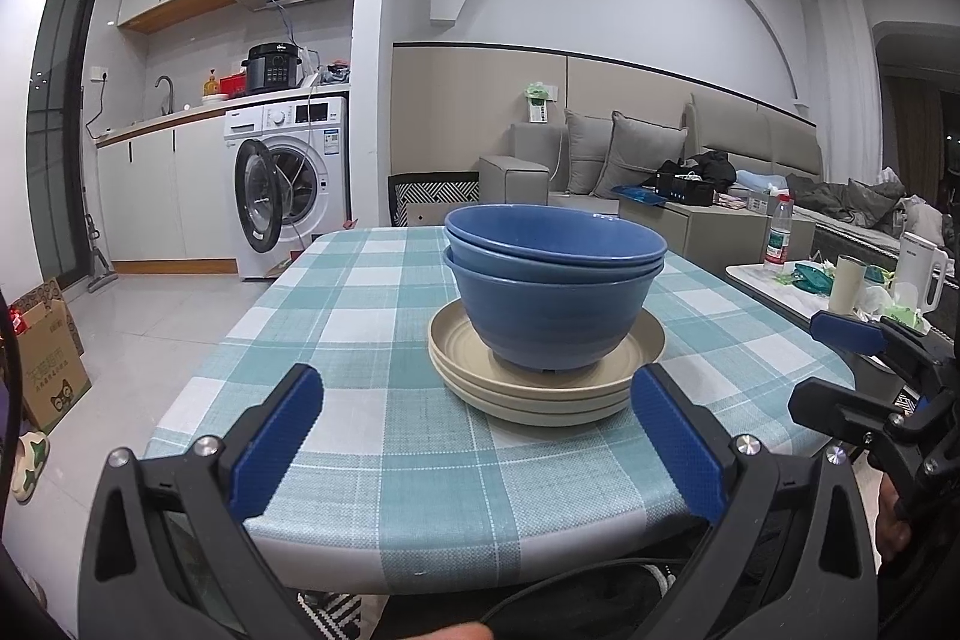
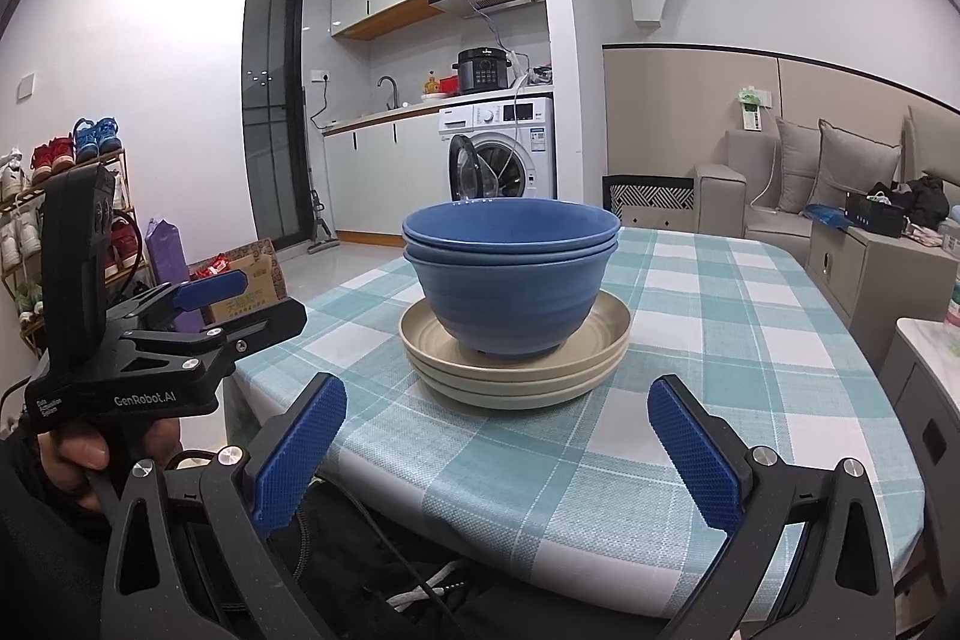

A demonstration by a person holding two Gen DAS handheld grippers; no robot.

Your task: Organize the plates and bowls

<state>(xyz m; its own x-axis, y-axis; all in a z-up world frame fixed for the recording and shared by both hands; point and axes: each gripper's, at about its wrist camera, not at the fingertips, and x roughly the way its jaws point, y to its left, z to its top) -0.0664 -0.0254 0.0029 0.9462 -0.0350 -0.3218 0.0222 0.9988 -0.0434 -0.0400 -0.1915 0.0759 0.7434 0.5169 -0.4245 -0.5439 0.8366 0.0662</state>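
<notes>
Nested blue bowls [image 1: 555,280] [image 2: 510,274] stand on a pile of beige plates [image 1: 546,376] [image 2: 516,364] near the front of the checked table [image 1: 372,340] [image 2: 720,340]. My left gripper [image 1: 480,400] hovers open over the table's front edge, a short way before the pile, with nothing between its fingers. My right gripper [image 2: 498,412] is open too, just in front of the pile, and holds nothing. The right gripper [image 1: 864,358] also shows at the right edge of the left wrist view. The left gripper [image 2: 222,298] appears at the left of the right wrist view, held by a hand [image 2: 84,451].
A sofa [image 1: 630,160] and a low coffee table [image 1: 828,280] with a bottle and a kettle lie to the right. A washing machine [image 1: 288,184] with its door open stands behind. A cardboard box [image 1: 48,358] sits on the floor at the left, near a shoe rack [image 2: 36,220].
</notes>
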